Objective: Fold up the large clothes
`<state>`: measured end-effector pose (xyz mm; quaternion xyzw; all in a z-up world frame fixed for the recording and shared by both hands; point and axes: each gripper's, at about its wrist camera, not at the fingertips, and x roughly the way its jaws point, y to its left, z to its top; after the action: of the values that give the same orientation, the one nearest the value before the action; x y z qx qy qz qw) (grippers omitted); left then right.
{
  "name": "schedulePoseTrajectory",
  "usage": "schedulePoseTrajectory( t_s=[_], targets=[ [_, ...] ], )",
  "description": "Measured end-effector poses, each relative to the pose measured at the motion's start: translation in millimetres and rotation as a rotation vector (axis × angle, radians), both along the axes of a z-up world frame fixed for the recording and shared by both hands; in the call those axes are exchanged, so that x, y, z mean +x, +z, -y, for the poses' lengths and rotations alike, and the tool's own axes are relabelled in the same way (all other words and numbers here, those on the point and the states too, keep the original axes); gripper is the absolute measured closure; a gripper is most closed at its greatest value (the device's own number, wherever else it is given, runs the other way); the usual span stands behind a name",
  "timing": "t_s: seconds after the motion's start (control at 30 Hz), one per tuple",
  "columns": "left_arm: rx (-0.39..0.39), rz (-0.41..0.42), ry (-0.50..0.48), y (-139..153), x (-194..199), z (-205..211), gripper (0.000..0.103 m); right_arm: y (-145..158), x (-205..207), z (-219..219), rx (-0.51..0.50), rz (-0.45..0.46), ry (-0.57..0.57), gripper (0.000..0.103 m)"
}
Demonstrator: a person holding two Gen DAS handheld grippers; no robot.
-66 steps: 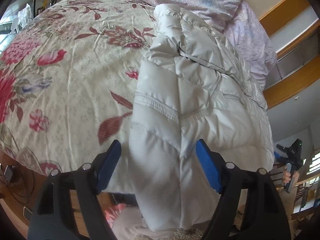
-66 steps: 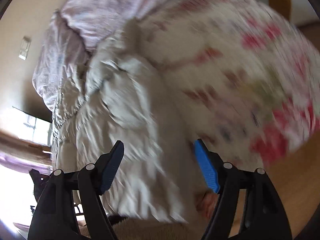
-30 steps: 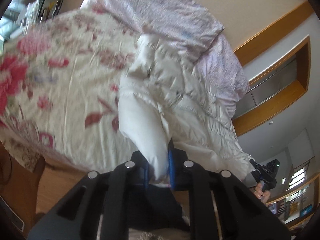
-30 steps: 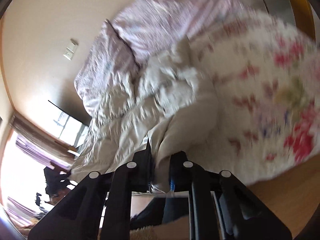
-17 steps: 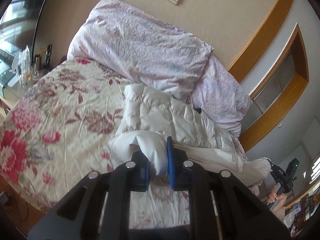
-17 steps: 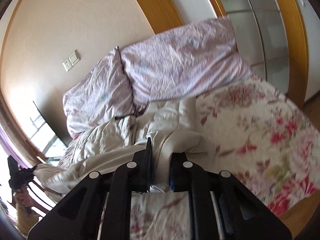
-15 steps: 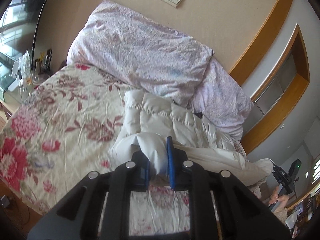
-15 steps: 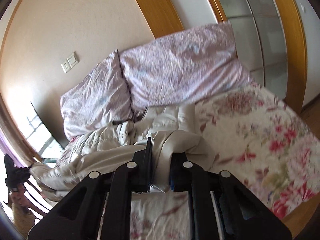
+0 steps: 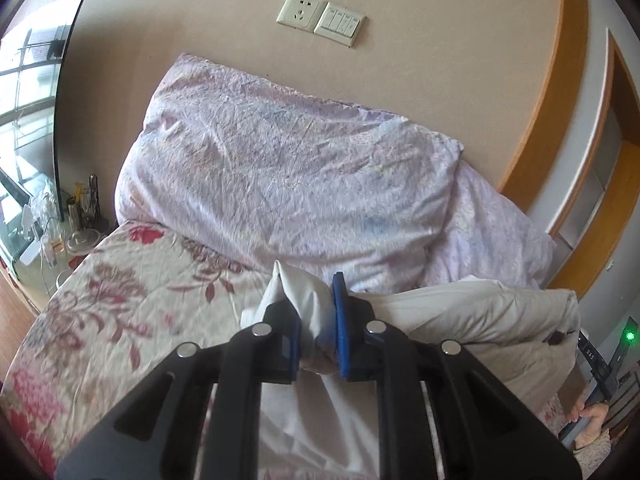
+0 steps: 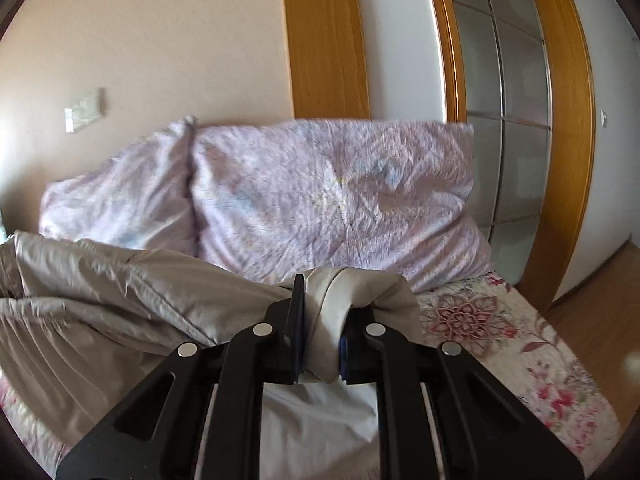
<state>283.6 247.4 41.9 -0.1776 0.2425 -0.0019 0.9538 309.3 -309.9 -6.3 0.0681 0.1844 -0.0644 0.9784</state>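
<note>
Nearest, the left gripper has its jaws pinched on a bunch of the jacket, and the right gripper is clamped on another bunch. The pale jacket stretches between them above the floral bedspread. Beyond, two lilac pillows lean against the far wall.

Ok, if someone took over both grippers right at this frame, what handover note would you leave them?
Left gripper: shut on a bunch of the white puffer jacket.
Right gripper: shut on another bunch of the same jacket.
Jacket: lifted edge held up near the pillows, the rest on the floral bedspread.
Done: both grasps made.
Left: lay the held edge over, release, and probably smooth.
</note>
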Motion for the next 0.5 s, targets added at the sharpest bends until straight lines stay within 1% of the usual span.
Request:
schedulePoseTrajectory(
  t_s=[0.03, 0.1, 0.2, 0.23, 0.3, 0.37, 0.4, 0.43, 0.47, 0.5],
  targets=[
    [0.008, -0.006, 0.005, -2, 13, 2, 0.089, -8, 22, 6, 0.035, -0.027, -0.017, 0.090],
    [0.024, -0.024, 0.016, -7, 43, 5, 0.089, -20, 52, 15, 0.092, -0.062, -0.043, 0.090],
    [0.044, -0.048, 0.035, -18, 86, 9, 0.089, -37, 85, 23, 0.158, -0.106, -0.075, 0.089],
    [0.045, -0.055, 0.041, -21, 96, 10, 0.089, -46, 98, 27, 0.193, -0.129, -0.087, 0.089],
    [0.047, -0.081, 0.055, -31, 121, 11, 0.088, -55, 111, 30, 0.248, -0.154, -0.094, 0.088],
    [0.040, -0.098, 0.069, -41, 140, 10, 0.083, -63, 122, 42, 0.355, -0.175, -0.092, 0.078],
    [0.030, -0.102, 0.070, -43, 143, 10, 0.078, -64, 124, 45, 0.398, -0.170, -0.085, 0.075],
    [0.012, -0.106, 0.067, -46, 147, 8, 0.072, -64, 124, 53, 0.467, -0.152, -0.073, 0.068],
    [0.006, -0.102, 0.064, -46, 148, 8, 0.048, -62, 121, 61, 0.530, -0.125, -0.063, 0.059],
    [0.021, -0.069, 0.081, -43, 143, 7, 0.021, -59, 117, 68, 0.584, -0.094, -0.053, 0.055]
  ],
)
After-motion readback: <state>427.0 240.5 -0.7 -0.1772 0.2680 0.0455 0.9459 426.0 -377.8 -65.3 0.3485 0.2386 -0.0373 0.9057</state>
